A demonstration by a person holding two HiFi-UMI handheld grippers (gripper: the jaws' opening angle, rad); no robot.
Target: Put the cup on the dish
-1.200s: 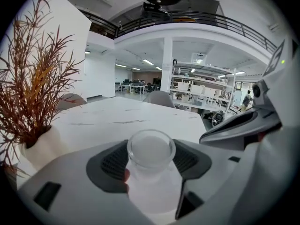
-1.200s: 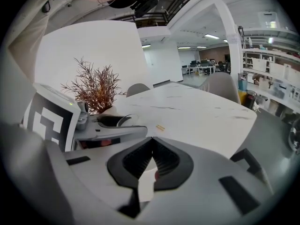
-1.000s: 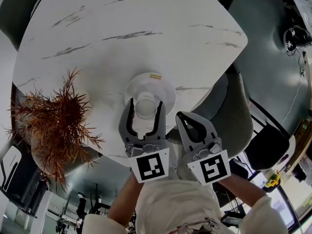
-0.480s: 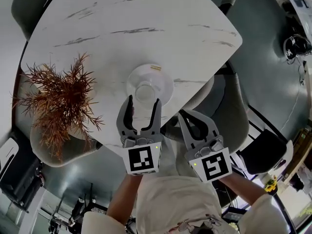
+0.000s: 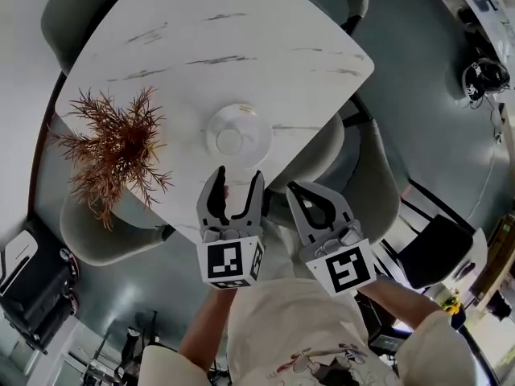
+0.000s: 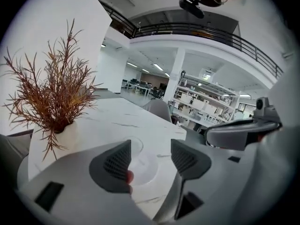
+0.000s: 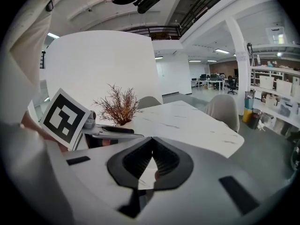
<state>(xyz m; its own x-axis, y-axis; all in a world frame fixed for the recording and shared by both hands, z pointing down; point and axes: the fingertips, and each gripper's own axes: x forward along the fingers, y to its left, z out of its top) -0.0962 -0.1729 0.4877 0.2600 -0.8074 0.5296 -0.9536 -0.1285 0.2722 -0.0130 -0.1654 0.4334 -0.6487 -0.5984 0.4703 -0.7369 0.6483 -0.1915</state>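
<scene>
Left gripper (image 6: 151,149) holds its fingers (image 6: 114,165) apart, nothing gripped; the dish (image 6: 144,168) lies beyond them on the white bench (image 6: 122,118), a dried plant (image 6: 54,97) at left.

Open-plan office; desks (image 7: 213,84), shelving racks (image 6: 206,108) (mezzanine railing (image 6: 197,32) above), marble table (image 5: 241,39).

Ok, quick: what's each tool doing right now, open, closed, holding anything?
Left tool: open, holding nothing.
Right tool: closed, holding nothing.
</scene>
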